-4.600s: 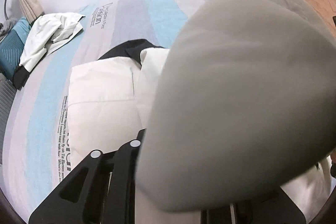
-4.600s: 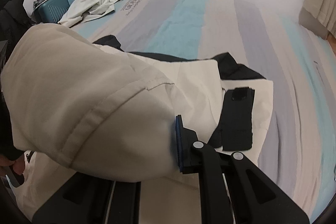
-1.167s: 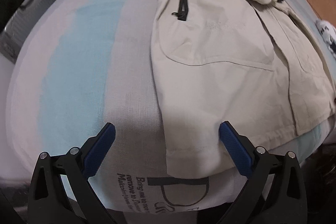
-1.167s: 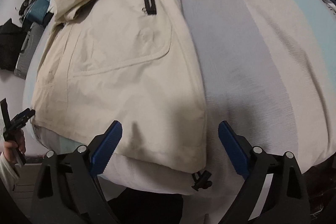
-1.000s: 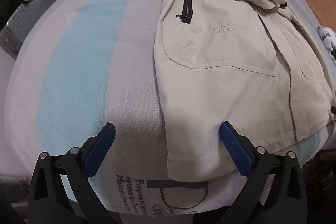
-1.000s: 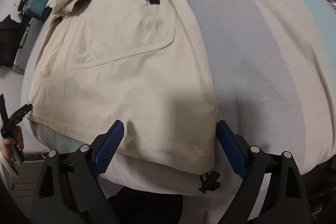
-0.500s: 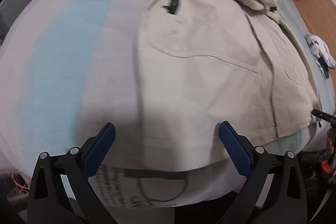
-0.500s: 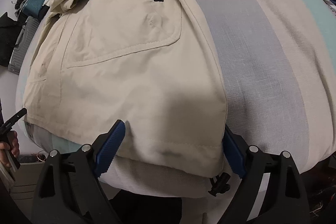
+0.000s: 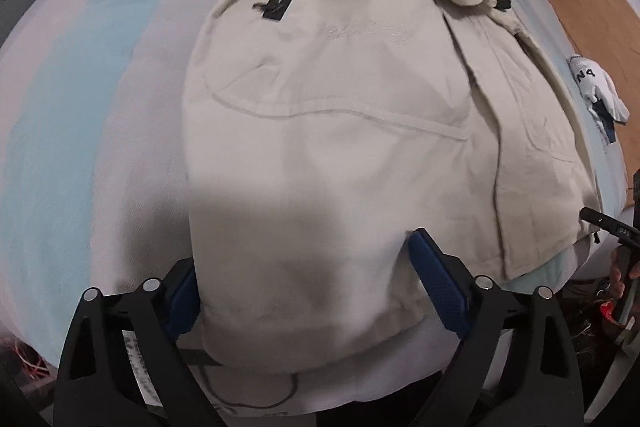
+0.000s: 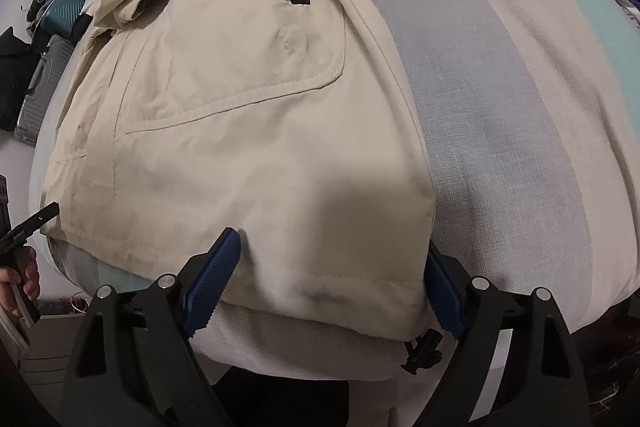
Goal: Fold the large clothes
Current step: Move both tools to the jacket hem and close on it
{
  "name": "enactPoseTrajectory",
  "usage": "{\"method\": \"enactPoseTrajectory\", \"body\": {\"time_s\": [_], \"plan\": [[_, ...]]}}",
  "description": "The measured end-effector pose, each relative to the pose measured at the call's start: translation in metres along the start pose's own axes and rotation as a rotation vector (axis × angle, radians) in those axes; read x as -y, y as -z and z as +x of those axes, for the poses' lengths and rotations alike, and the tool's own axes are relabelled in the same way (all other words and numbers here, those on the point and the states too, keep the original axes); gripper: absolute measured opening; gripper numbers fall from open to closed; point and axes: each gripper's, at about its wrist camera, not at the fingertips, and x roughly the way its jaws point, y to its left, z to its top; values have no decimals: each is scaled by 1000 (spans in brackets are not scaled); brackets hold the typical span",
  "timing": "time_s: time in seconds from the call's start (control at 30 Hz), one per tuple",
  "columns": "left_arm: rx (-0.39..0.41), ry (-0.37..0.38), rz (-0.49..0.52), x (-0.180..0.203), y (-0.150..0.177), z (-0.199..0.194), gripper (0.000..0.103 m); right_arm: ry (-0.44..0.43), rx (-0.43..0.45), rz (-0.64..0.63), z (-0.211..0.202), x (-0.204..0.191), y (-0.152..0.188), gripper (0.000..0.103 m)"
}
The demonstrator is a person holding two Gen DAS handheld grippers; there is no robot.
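A beige jacket (image 9: pixel 340 107) with black zips lies flat, front up, on a striped bed (image 9: pixel 80 107), its hood bunched at the far end. My left gripper (image 9: pixel 310 291) points steeply down over the hem's left corner. Its jaws are closing, still wide, with the hem between the blue pads (image 9: pixel 436 291). In the right wrist view the same jacket (image 10: pixel 240 107) fills the left half of the bed (image 10: pixel 500 107). My right gripper (image 10: pixel 328 291) stands open astride the hem's right corner, a black cord stopper (image 10: pixel 424 351) hanging just below.
A white garment with dark print (image 9: pixel 596 87) lies near the bed's right edge. Suitcases (image 10: pixel 40 87) stand on the floor to the left. The hem lies at the bed's near edge. A hand (image 10: pixel 20 275) with the other tool shows at the picture's edge.
The left gripper slid right and lower until the hem's left corner came between its pads, and its jaws narrowed. The right gripper edged closer onto the hem's right corner.
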Motion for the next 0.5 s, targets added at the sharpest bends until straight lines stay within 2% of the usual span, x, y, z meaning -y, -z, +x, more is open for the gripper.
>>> {"method": "enactPoseTrajectory", "body": {"time_s": [0.17,0.3,0.5], "plan": [[-8,-7,17,-5,4,-5,76,-6,-1,-17,1,3,0,82],[-36,-39,33,-8,10,-4,81,7,-14,-18,7,3,-2,82],[-33,-83,50,-3,11,-4,81,37,-21,-19,13,-1,-6,83]]}}
